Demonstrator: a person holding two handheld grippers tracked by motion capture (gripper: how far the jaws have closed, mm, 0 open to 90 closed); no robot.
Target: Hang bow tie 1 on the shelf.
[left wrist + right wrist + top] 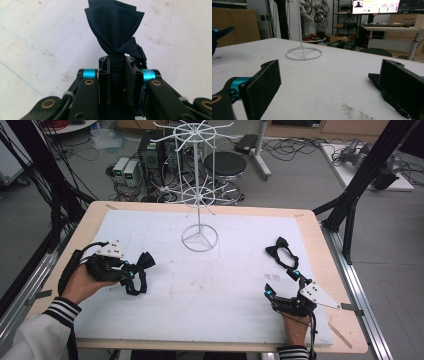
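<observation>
Left claw point(134, 272) clenched on a dark bow tie point(141, 269) above the white counter point(220, 285); right claw point(282, 283) released, near a second bow tie point(280, 252).

Landmark: wooden table point(327, 270) with a white mat point(225, 285) over its top.
Floor: grey, strewn with black cables point(295, 145) beyond the table's far edge.
Beyond the table: round black stool point(225, 165) and computer towers point(150, 155) on the floor.
Right of the table: black frame struts point(367, 170); a white board point(360, 170) farther off.
Far room: desk with a lit monitor point(375, 6), shelves, what may be cardboard boxes point(339, 38).
Light: even, indoor.
</observation>
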